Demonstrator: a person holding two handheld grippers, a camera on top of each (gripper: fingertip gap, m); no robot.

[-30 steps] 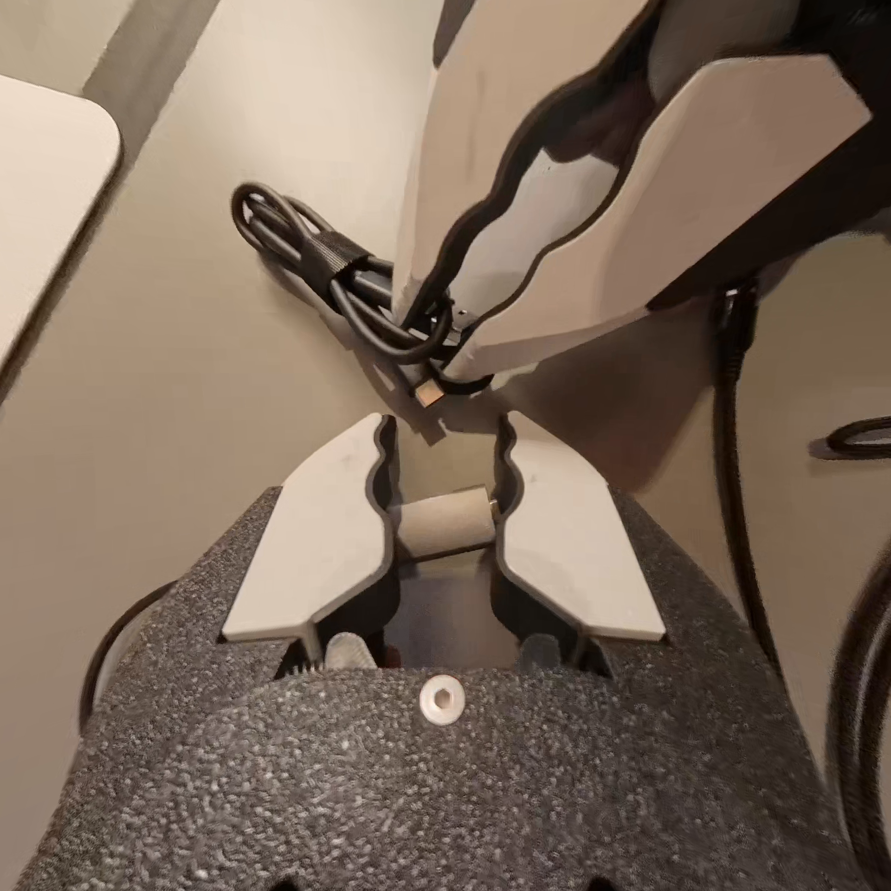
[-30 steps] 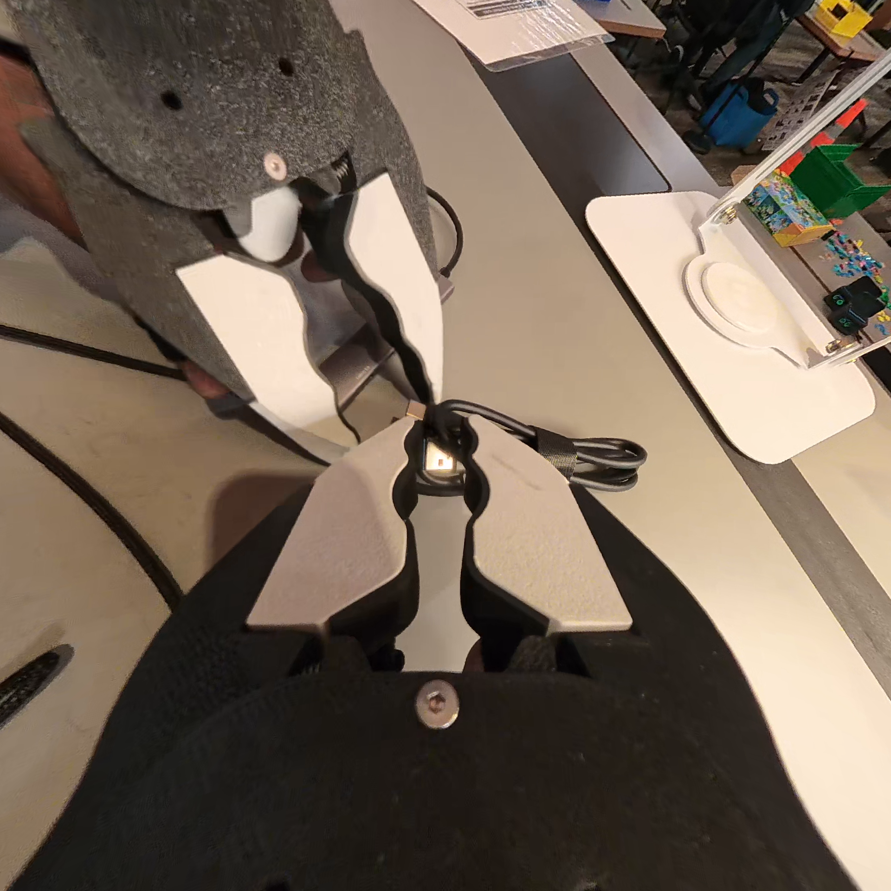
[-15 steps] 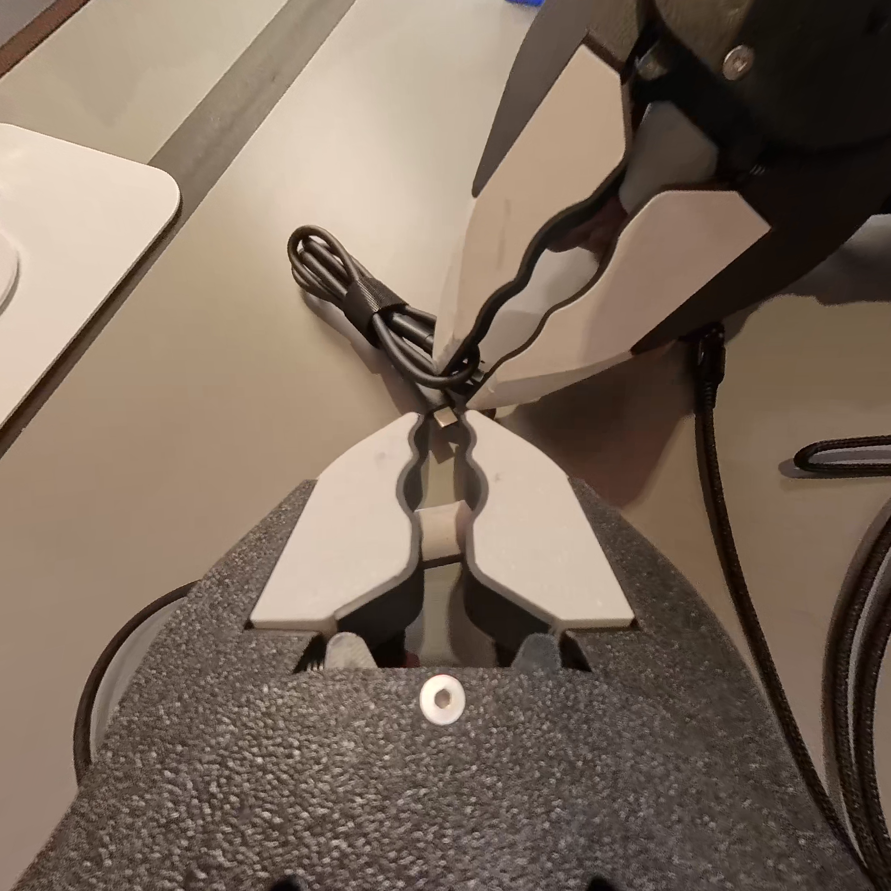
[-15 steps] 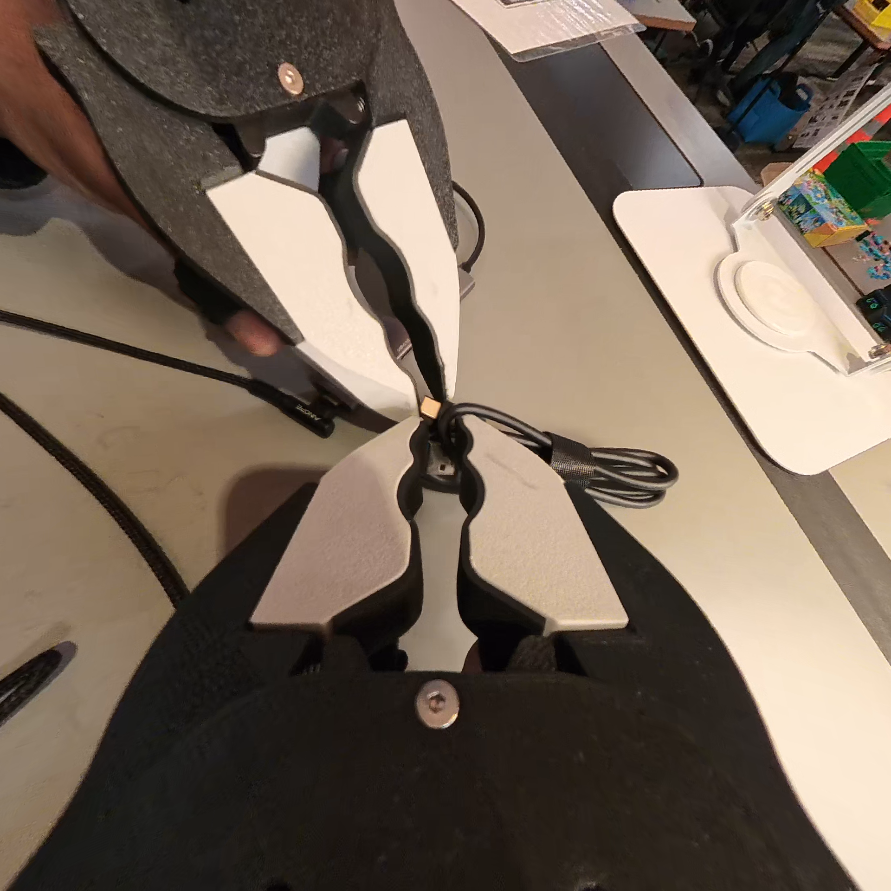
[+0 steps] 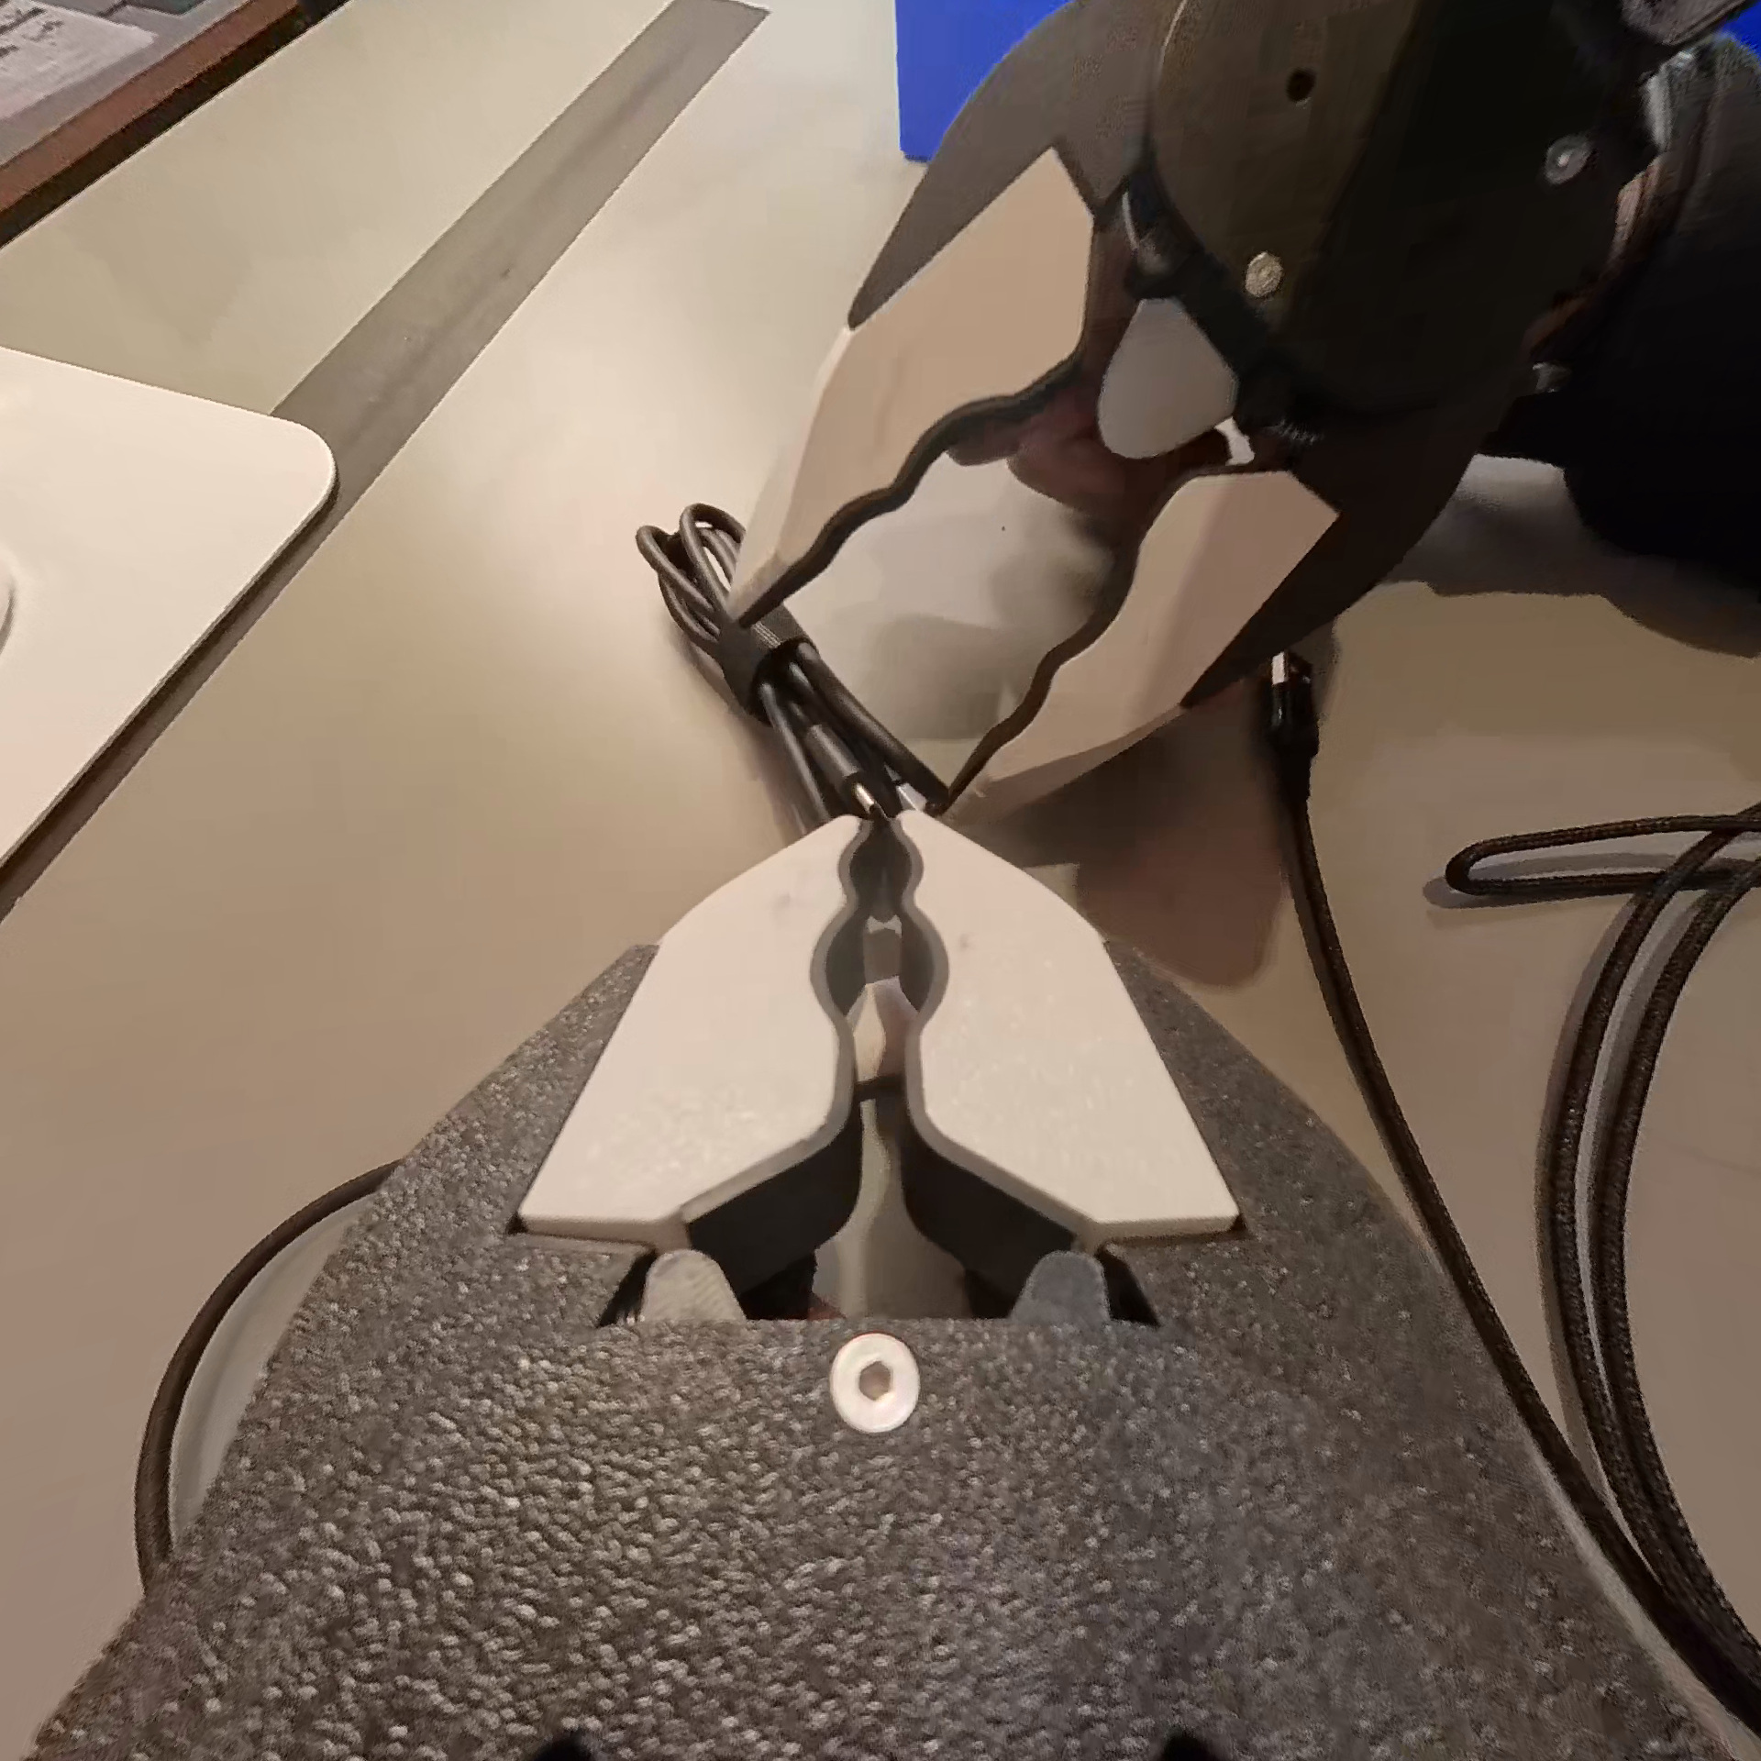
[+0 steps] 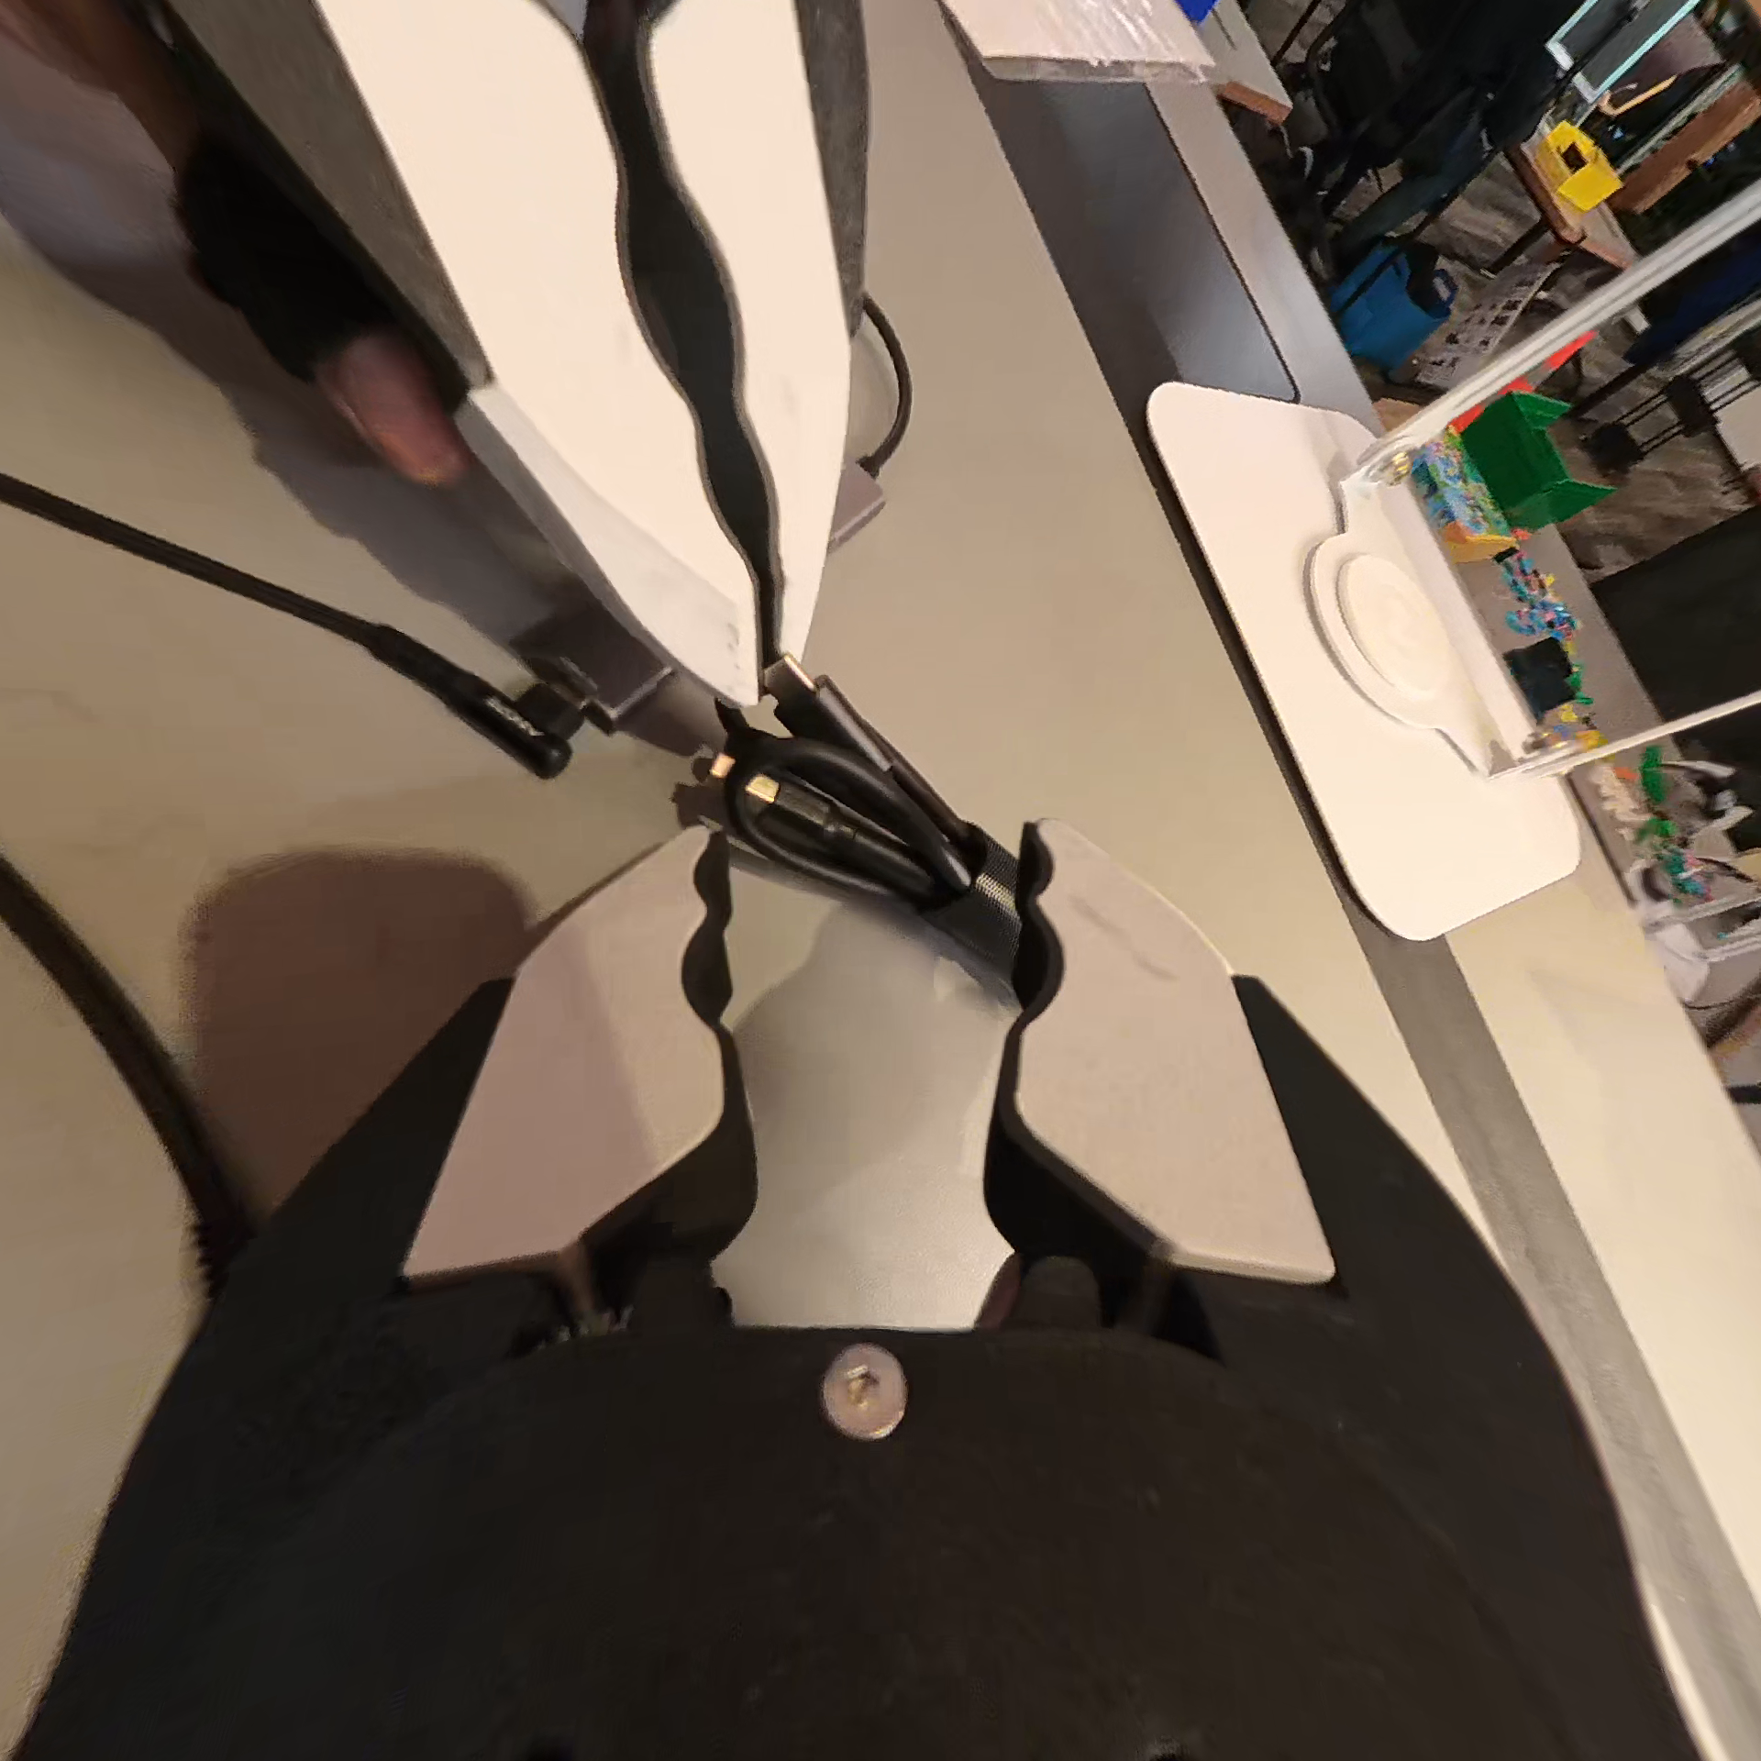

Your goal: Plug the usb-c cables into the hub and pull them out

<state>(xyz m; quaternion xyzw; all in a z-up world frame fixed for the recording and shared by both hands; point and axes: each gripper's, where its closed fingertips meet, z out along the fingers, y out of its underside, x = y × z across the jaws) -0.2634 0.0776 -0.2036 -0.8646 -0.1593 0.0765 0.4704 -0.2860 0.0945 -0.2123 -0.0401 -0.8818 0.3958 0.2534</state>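
A black usb-c cable [image 5: 762,657], coiled and bound with a strap, shows in both views [image 6: 839,819]. My left gripper [image 5: 881,829] is shut on one of its plugs [image 6: 796,678], pinching it at the fingertips [image 6: 767,681]. The coil seems to hang just above the table from that plug. My right gripper [image 6: 867,839] is open and empty, its fingers on either side of the strapped end. It also shows in the left wrist view [image 5: 853,710]. A grey hub [image 6: 858,495] lies partly hidden under the left gripper.
A black braided cable [image 6: 238,581] runs in from the left; its plug [image 6: 524,724] ends beside the hub. Its loops lie at the right in the left wrist view [image 5: 1620,1048]. A white tray [image 6: 1267,534] with a clear stand sits at the table's far side [image 5: 143,572]. The tips of both grippers are at nearly the same place.
My left gripper has closed on the cable's plug. My right gripper, shut on the cable before, has opened, let go and drawn back. The coil has swung round.
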